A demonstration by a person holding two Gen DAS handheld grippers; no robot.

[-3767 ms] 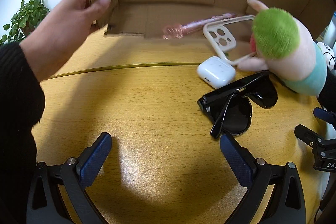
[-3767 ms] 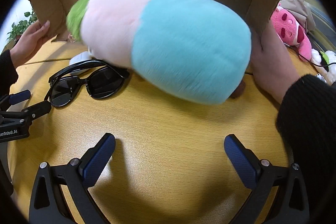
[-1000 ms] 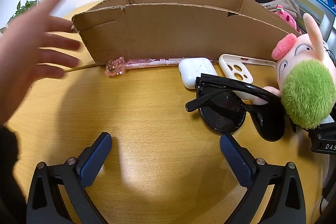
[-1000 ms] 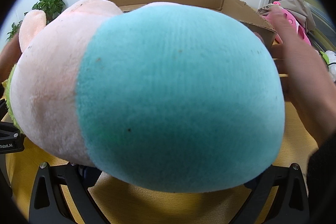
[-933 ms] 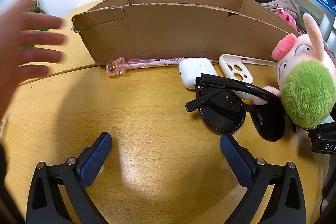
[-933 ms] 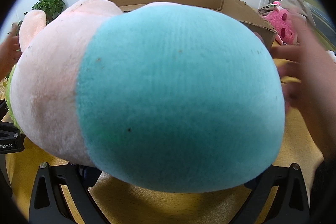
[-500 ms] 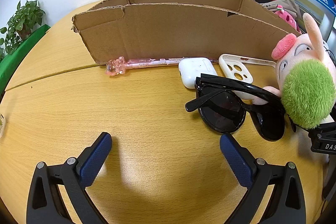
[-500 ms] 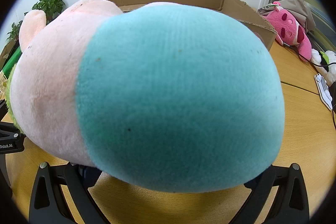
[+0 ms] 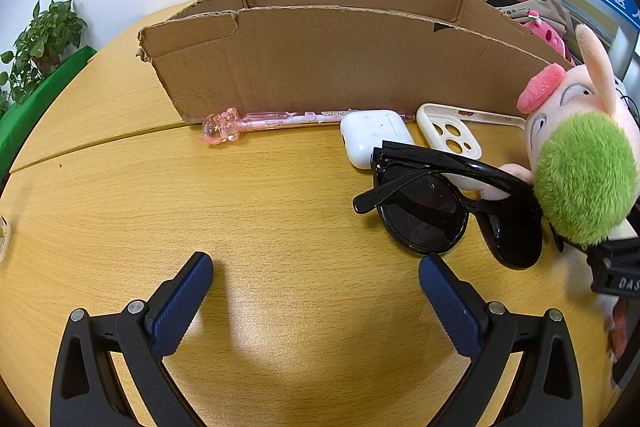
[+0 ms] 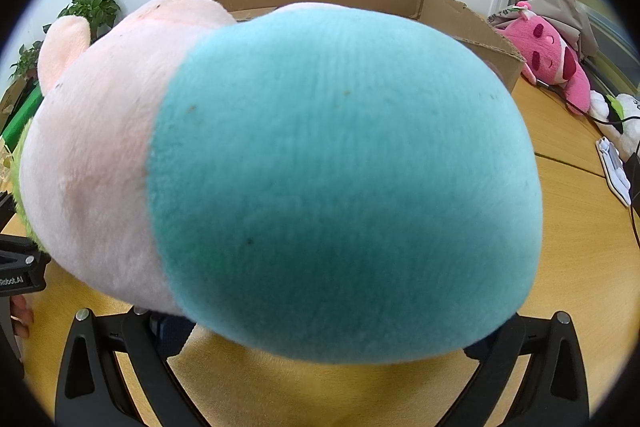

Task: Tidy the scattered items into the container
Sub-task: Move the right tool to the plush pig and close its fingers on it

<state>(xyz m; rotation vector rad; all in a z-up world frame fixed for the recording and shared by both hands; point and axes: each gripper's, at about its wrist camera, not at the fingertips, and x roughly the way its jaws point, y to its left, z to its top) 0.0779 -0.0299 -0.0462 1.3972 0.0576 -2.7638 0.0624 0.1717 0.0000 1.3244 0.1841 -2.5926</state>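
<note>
1. Lying across the right gripper (image 10: 320,339), the plush (image 10: 320,155) fills that view; its teal body hides both fingertips, so whether the jaws clamp it cannot be told.
2. Beside the plush's green tuft, the sunglasses (image 9: 448,211) overlap the earbud case (image 9: 372,137) and phone case (image 9: 452,135).
3. The pen (image 9: 260,119) lies along the foot of the box (image 9: 340,63).
4. The left gripper (image 9: 316,291) stands wide apart, empty, over bare table (image 9: 200,211).
5. The box's near wall is tall; items probably need lifting over its rim. Open room lies left of the sunglasses.
</note>
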